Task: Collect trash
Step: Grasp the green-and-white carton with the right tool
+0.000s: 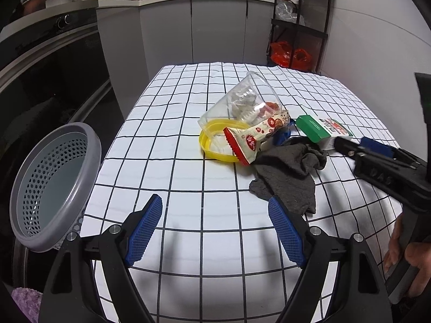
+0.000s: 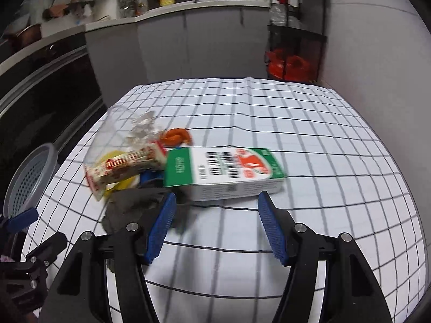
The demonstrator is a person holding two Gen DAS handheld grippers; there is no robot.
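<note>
On the checked tablecloth [image 1: 188, 183] lies a heap of trash: a tipped clear plastic cup [image 1: 242, 102] with crumpled paper inside, a yellow lid [image 1: 215, 148], a red-and-white snack wrapper [image 1: 256, 137], a green-and-white carton [image 1: 323, 129] and a grey cloth [image 1: 288, 172]. My left gripper [image 1: 215, 202] stands open over bare cloth, short of the heap. My right gripper [image 2: 216, 199] is open too, with the carton [image 2: 229, 169] lying just ahead of its fingertips and the grey cloth [image 2: 129, 207] under its left finger. An orange scrap [image 2: 176, 136] lies behind the carton.
A grey perforated basket [image 1: 54, 185] leans at the table's left edge. A person's hand [image 1: 404, 255] holds the right gripper's handle. A dark oven front [image 1: 54, 67], grey cabinets [image 1: 215, 32] and a black shelf with red bags [image 1: 296, 51] stand beyond the table; a white wall [image 1: 377, 40] runs along the right.
</note>
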